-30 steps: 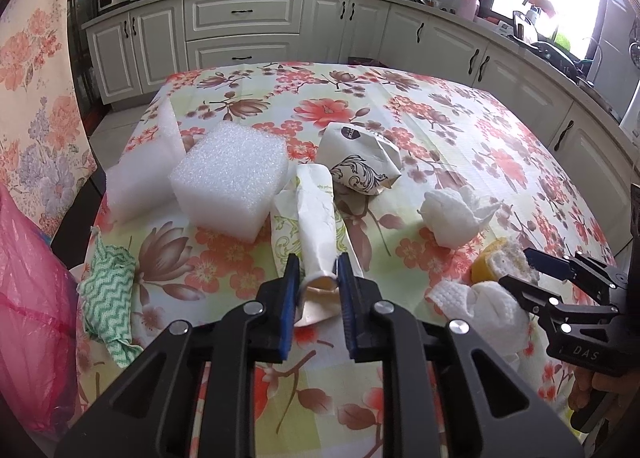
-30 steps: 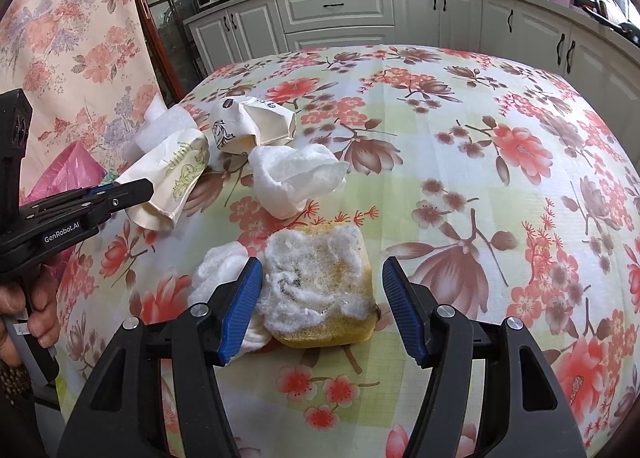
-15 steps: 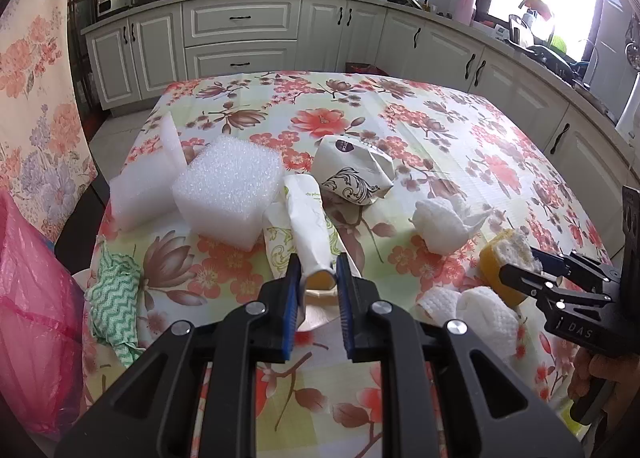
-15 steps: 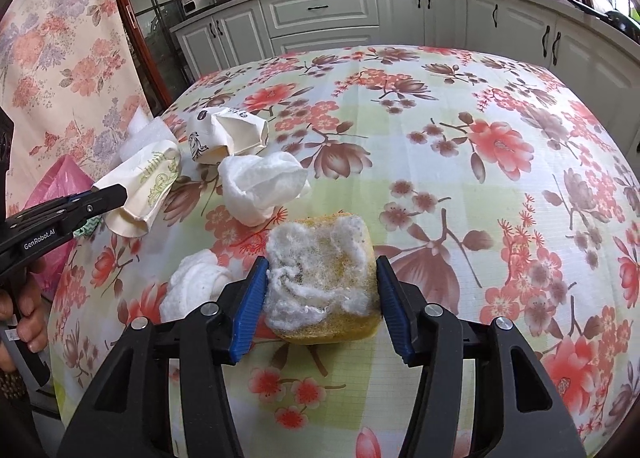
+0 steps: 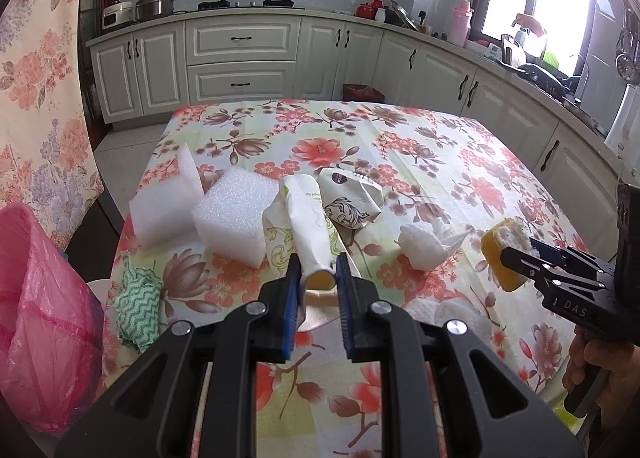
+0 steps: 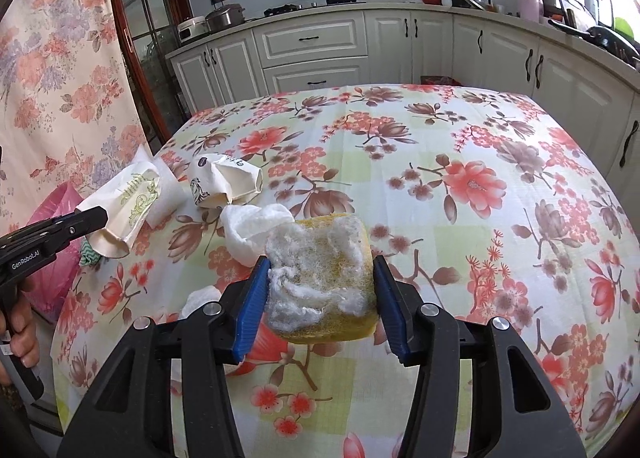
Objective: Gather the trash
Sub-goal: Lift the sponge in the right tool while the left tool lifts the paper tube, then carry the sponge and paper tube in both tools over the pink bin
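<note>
Mid-pickup: left tongs (image 5: 316, 278) are clamped on a squashed white paper cup with green print (image 5: 306, 225). Right tongs (image 6: 320, 298) are closing on a worn yellow sponge with white fuzz (image 6: 324, 278). Both are lifted off the flowery counter (image 6: 480, 185) near its front edge. Next I'd guess both go into the pink plastic trash bag (image 5: 36, 298) past the left edge.

Left gripper (image 5: 317, 278): jaws nearly together, clamped on a crushed paper cup (image 5: 308, 234), pitched downward. Right gripper (image 6: 320, 290): jaws closing, pads pressing both sides of a yellow sponge (image 6: 326, 278), lifted clear of the table. A hand (image 5: 588, 358) grips the right handle.
</note>
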Tool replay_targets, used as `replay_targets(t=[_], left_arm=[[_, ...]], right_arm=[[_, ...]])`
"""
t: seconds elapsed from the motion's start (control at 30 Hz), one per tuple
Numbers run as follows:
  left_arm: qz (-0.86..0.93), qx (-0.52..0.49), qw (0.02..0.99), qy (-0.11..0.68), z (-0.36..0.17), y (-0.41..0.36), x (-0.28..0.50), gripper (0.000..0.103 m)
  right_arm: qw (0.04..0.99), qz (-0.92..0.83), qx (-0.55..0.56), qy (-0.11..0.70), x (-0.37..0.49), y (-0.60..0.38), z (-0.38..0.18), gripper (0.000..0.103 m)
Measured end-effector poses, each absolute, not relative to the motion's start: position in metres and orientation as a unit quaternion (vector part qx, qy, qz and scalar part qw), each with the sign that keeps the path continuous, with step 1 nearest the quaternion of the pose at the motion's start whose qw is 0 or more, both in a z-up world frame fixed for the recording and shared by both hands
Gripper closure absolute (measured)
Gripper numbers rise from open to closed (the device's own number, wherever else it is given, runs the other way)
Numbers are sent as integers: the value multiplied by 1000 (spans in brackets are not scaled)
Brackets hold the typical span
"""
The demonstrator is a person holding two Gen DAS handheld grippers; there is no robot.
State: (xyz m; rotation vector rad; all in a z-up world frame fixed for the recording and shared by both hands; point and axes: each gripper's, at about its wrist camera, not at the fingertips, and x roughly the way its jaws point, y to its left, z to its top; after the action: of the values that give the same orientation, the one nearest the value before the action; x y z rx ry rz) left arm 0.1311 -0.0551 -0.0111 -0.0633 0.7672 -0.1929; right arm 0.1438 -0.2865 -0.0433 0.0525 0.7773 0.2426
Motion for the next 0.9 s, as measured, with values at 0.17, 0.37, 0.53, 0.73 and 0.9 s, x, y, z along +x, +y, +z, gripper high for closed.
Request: replay_targets(t=[0.17, 0.37, 0.53, 0.73, 0.9], left_arm=[[-90, -29, 929, 358, 1, -53, 125, 86], [-86, -29, 936, 342, 12, -51, 120, 86], [-81, -32, 940, 330, 21, -43, 116, 86], [-64, -32, 947, 313, 34, -27, 109, 86], [-46, -35, 952, 300, 44, -11, 101, 86]], right_arm=[[925, 114, 23, 363, 143, -286, -33, 54], [931, 113, 18, 346, 143, -280, -22, 54], [935, 120, 14, 334, 145, -270, -11, 54], [939, 131, 10, 319, 148, -255, 3, 54], [939, 145, 3, 312, 151, -236, 11, 54]])
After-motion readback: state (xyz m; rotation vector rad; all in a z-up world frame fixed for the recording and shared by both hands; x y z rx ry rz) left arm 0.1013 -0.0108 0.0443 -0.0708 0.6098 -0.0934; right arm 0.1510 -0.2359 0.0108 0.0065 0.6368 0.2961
